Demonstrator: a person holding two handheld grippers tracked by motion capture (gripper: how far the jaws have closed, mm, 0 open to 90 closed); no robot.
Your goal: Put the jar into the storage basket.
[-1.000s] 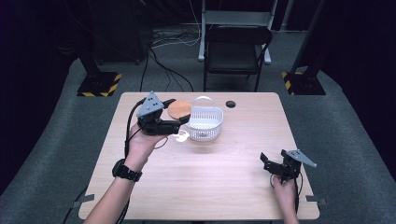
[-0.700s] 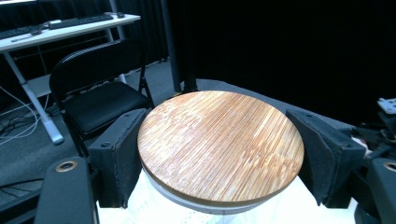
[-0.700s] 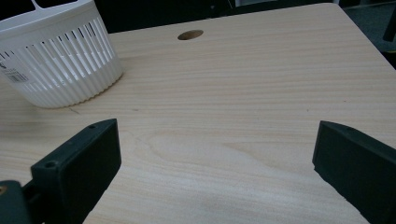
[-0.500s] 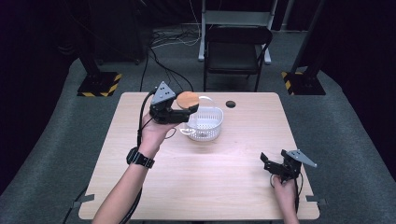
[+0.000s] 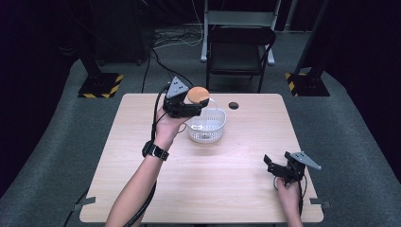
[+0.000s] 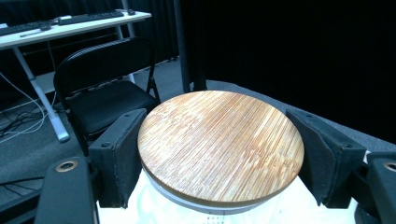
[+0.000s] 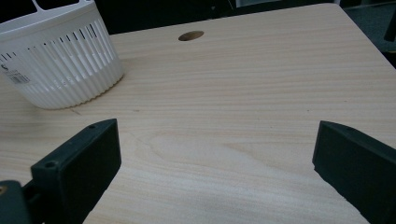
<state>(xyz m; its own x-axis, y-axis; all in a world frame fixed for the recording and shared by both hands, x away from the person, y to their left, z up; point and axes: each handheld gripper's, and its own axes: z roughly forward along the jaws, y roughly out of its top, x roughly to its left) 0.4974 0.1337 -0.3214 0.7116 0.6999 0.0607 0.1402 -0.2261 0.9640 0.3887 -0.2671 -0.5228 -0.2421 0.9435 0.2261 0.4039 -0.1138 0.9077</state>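
Worktop (image 5: 142,156) carries white slotted basket (image 5: 206,126). Left gripper (image 5: 189,108) jaws clamp round wooden lid (image 6: 219,142), held above basket's far-left rim. Right gripper (image 5: 278,166) low at near-right corner, jaws wide, nothing between.

1 round wooden lid (image 6: 219,147), 1 white basket (image 5: 206,126), 2 grippers, 1 folding chair (image 5: 239,49), 1 table (image 5: 236,189)

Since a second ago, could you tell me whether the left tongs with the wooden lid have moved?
Yes. In the high view the left tongs, shut on the wooden lid, have shifted toward the table's far edge, now over the white basket's far rim.
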